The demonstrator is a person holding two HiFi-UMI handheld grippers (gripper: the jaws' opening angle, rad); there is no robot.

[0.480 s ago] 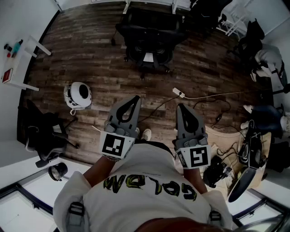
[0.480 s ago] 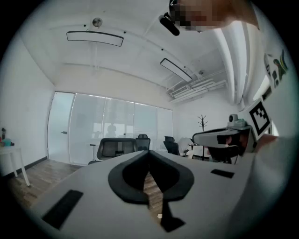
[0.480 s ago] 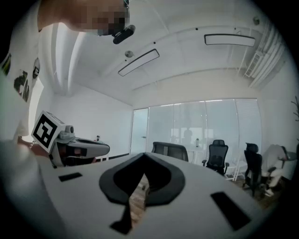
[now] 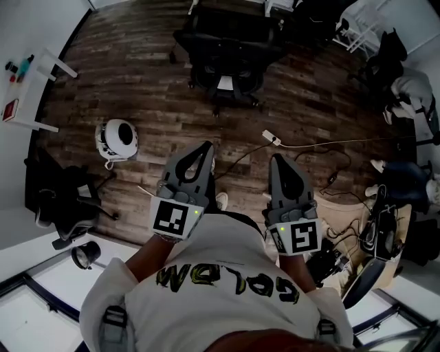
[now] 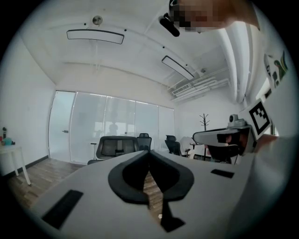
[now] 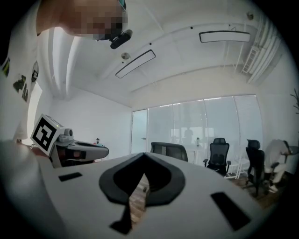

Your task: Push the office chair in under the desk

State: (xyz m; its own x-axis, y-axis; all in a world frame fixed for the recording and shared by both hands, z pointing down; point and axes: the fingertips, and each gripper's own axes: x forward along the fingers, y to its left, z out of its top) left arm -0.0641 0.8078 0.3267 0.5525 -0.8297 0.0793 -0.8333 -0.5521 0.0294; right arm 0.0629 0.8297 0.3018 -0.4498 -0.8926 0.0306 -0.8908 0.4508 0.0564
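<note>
**Head view.** The person stands on a wood floor with both grippers held level in front of the chest. The left gripper [image 4: 204, 151] and the right gripper [image 4: 278, 163] both have their jaws clenched, with nothing between them. The office chair [image 4: 227, 58] stands well ahead of them, untouched, with its back towards the person. Beyond it, at the top edge of the frame, are white legs [image 4: 265, 7] that probably belong to the desk. A power strip [image 4: 271, 140] and its cable [image 4: 330, 144] lie on the floor between the person and the chair. A white helmet-like object [image 4: 118, 139] lies to the left, and a second black chair [image 4: 65, 206] stands further left.

**Left gripper view.** The left gripper [image 5: 149, 156] is pressed shut and empty, so only a sliver of floor shows through the gap. The office chair [image 5: 117, 147] stands ahead in front of glass partitions.

**Right gripper view.** The right gripper [image 6: 144, 161] is likewise shut on nothing. The office chair [image 6: 170, 150] is seen just past its tips, well apart from them.

**Hazards, as judged from here.**
- The walk forward crosses the cable, so a foot could catch it and drag the power strip.
- Narrow, closed jaw tips pressed against a flexible backrest may slip off.
- An off-centre push may swivel the seat instead of rolling the chair.
- If the castors steer the chair askew, its armrests could strike the desk edge or legs and stop it short.
</note>
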